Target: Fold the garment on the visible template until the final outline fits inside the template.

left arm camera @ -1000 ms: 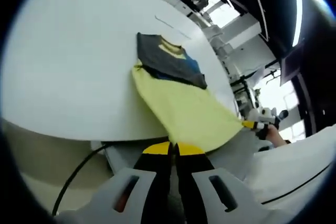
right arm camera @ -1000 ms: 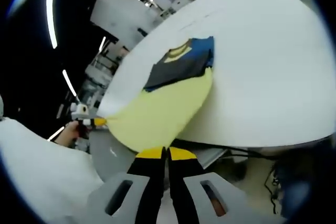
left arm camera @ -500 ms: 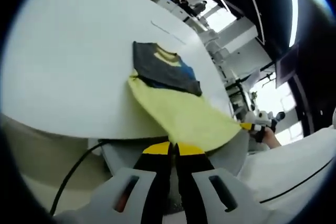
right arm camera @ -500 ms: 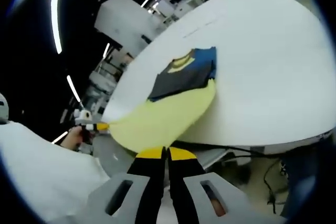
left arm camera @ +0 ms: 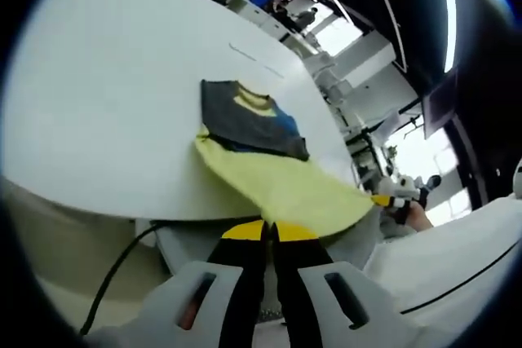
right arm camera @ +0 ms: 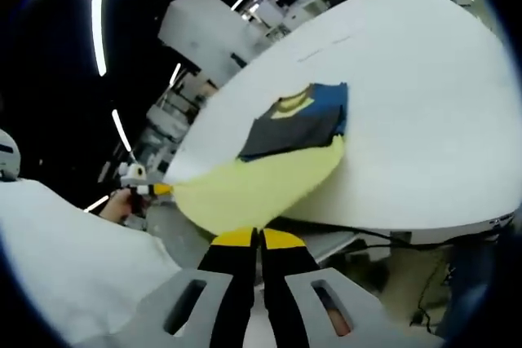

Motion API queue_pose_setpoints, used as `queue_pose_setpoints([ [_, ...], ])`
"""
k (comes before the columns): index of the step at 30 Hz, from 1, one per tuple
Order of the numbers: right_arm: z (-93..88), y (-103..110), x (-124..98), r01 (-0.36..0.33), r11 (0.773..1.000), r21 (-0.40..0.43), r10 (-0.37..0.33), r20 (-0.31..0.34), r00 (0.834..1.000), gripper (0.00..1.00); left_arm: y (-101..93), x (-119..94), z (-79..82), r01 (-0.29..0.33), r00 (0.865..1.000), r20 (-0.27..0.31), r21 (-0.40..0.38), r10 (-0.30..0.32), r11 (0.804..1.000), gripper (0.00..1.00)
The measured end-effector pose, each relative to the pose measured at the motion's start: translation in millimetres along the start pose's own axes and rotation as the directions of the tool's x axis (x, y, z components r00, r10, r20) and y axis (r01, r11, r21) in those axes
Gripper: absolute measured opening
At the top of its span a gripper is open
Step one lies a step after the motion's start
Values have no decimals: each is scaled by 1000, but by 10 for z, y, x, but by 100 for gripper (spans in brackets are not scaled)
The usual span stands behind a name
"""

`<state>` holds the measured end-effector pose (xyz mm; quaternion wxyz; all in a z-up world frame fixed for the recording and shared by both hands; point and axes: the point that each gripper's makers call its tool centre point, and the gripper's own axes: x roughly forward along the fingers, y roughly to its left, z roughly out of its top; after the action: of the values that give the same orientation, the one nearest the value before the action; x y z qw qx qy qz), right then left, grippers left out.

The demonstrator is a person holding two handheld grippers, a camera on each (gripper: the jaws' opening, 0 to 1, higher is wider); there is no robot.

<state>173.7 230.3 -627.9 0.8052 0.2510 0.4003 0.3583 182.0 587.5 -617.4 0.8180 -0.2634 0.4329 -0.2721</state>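
Both the left gripper (left arm camera: 270,232) and the right gripper (right arm camera: 259,238) were clamped on the yellow hem of the T-shirt (left arm camera: 269,160), stretched taut off the edge of the white table (left arm camera: 98,103), likely to carry it over the dark upper part.

White table (left arm camera: 98,103), garment (left arm camera: 253,124) partly on it

garment (left arm camera: 269,160) dragged off table (left arm camera: 98,103) edge, yellow hem stretched flatter
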Motion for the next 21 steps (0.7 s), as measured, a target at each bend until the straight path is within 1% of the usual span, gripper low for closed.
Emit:
queue_pose_setpoints([
  [5,8,52,-26,-14,999,-29,13,-17,1000,2,-26,-26,-2,1,1000,6,0,-1,1000,0],
  [12,66,111,-71,-31,998,-48,31,-6,1000,2,-115,-71,27,10,1000,5,9,-10,1000,0],
  [17,5,148,-105,-56,997,-56,54,-29,998,2,-129,-111,49,11,1000,13,6,-11,1000,0],
  [21,-27,195,-125,-77,995,-56,74,-41,996,2,-146,-141,33,13,1000,12,0,-13,1000,0],
])
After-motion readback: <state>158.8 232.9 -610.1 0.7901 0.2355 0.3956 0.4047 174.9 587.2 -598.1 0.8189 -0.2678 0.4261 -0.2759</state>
